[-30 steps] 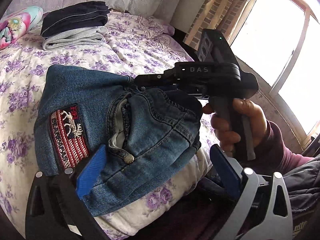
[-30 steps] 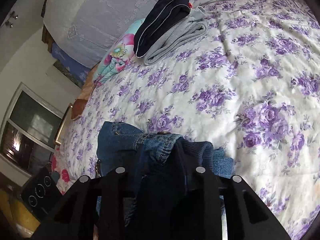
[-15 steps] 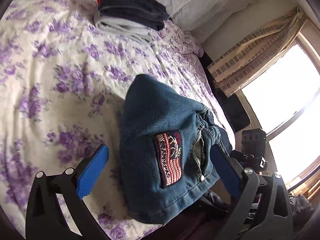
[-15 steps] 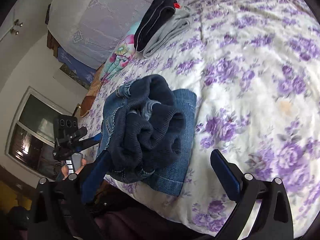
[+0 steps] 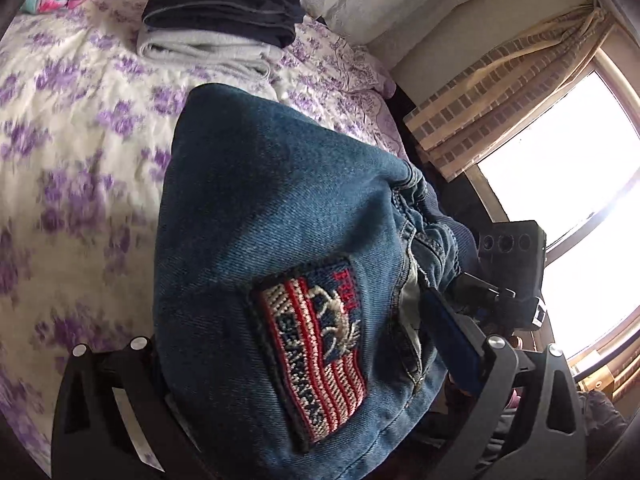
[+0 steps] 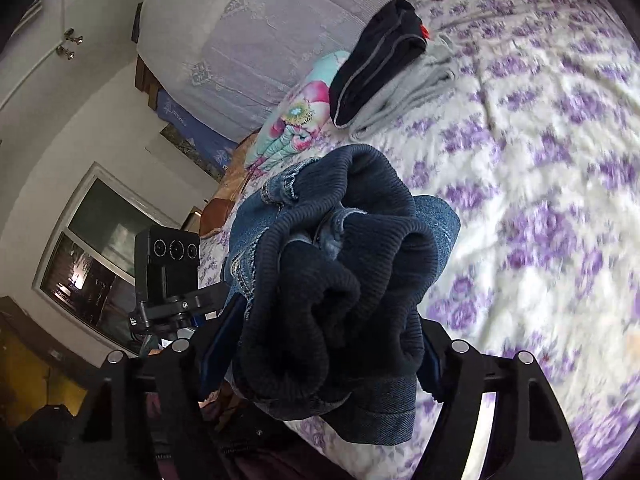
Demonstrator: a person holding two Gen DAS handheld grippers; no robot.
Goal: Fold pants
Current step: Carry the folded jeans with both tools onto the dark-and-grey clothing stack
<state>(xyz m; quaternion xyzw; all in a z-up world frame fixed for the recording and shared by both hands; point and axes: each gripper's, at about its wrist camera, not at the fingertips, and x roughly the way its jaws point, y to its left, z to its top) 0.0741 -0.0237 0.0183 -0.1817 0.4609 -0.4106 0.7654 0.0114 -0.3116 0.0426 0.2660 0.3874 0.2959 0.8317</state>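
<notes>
The folded denim pants fill the lower centre of the left wrist view, lying on a bedspread printed with purple flowers, their flag patch facing the camera just right of centre. The left gripper has its fingers on either side of the bundle: the blue pad at lower right lies against the fly edge of the denim, while the left-hand pad is hidden behind the cloth, so whether the tongs actually pinch the pants or merely straddle them cannot be told. In the right wrist view the same pants sit at centre, bunched, with a dark ribbed waistband curling toward the lens. The right gripper brackets this bundle from below, one blue pad at lower left touching the fabric and the other just showing at lower right behind the ribbing; here too the grip is unclear, fingers close about the cloth but not plainly squeezing it. The other gripper body shows at the right edge of the left view and at the left of the right view. At the top of both frames a stack of folded clothes, dark over grey, rests on the bed well apart from the jeans, with a colourful floral pillow beside it. A bright window and a brick-patterned curtain occupy the right of the left view
</notes>
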